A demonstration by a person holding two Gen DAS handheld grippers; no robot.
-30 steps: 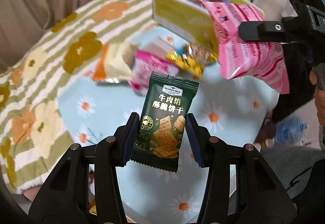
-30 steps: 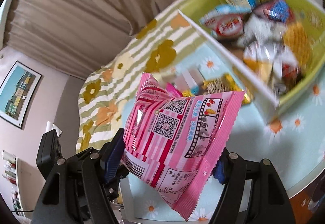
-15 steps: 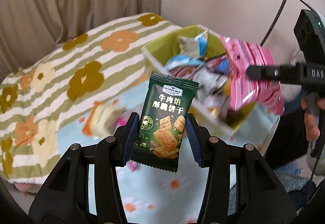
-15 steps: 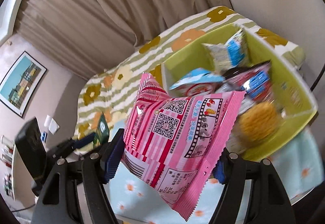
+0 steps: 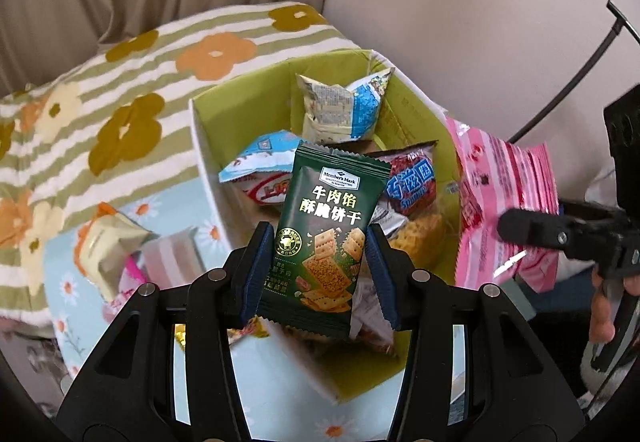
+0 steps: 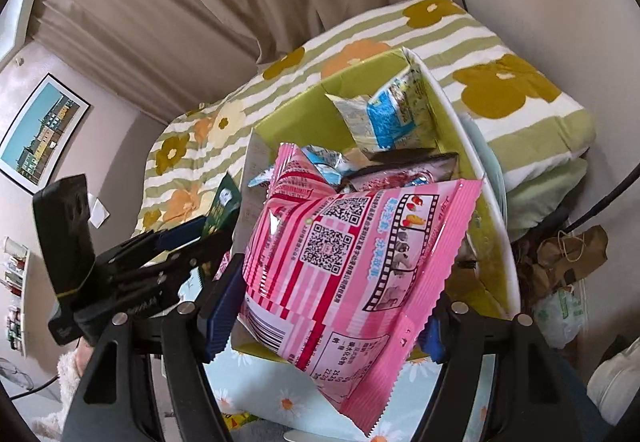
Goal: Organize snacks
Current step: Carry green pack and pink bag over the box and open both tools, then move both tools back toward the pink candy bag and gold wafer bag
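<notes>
Left tongs [image 5: 319,274] clamped on a dark green biscuit packet [image 5: 325,234], held upright over the near end of the green box [image 5: 240,89]. Right tongs [image 6: 326,316] clamped on a pink snack bag [image 6: 352,262], hanging just above the same box and also showing at the right of the left view [image 5: 504,201].

Judged to be the drop-in step: both packets carried to the box, neither yet released. Next move calls for lowering each past the rim and parting the tongs, one at a time to avoid fouling each other, onto a pile already high.

Readable on the green packet: "Member's Mark", then 牛肉馅 酥脆饼干. Pink bag's back shows two QR codes, a barcode and a film-strip graphic; small print illegible. Loose packets [image 5: 108,246] remain on the daisy-print tabletop [image 5: 192,201] beside the box.
</notes>
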